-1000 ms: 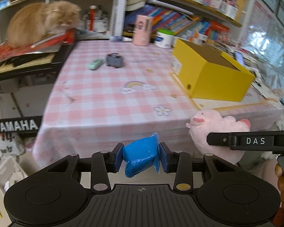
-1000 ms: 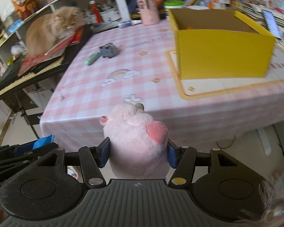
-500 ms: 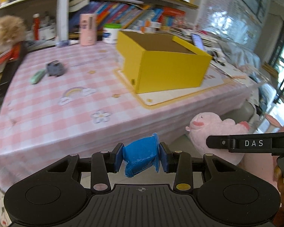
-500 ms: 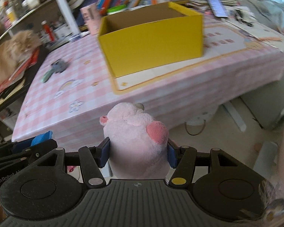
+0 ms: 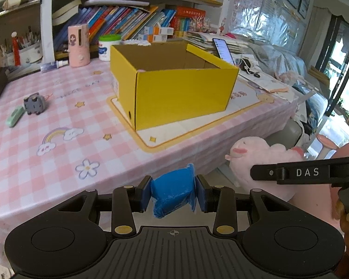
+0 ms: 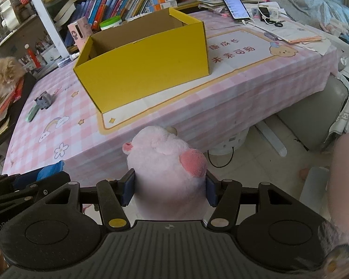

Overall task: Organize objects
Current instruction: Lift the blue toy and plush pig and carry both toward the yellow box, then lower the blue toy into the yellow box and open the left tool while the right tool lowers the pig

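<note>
Pink-and-white checked cloth covers the worktop [image 5: 58, 153], the largest thing here, and the gear sits just off its near edge; on it, toward the far right, stands the open yellow cardboard box [image 5: 181, 97] on a cream mat with an orange border, its brown inside mostly bare from these angles; that box is, I judge, where the carried things belong. Next in size is the pink plush toy [image 6: 167, 162], clenched at its sides by the jaws of the right gripper [image 6: 169, 189], its snout pointing left and a rosy patch facing the camera; it hangs in the air near the worktop's edge, not yet over the box. Smaller is the blue crumpled packet [image 5: 173, 190], squeezed between the pads of the left gripper [image 5: 173, 191], likewise short of the worktop. Smaller still, on the far left of the cloth, a grey toy [image 5: 35, 103] lies just beside a green toy car [image 5: 15, 116], both waiting.

To do the carry well, bring each load above the box's near wall before moving it forward, so nothing knocks the cardboard askew; keep the two grippers apart, since they travel side by side; lower the plush well inside before letting go, as it is soft and could catch on the rim; the packet looks light and may cling to a pad, so release it low.
</note>
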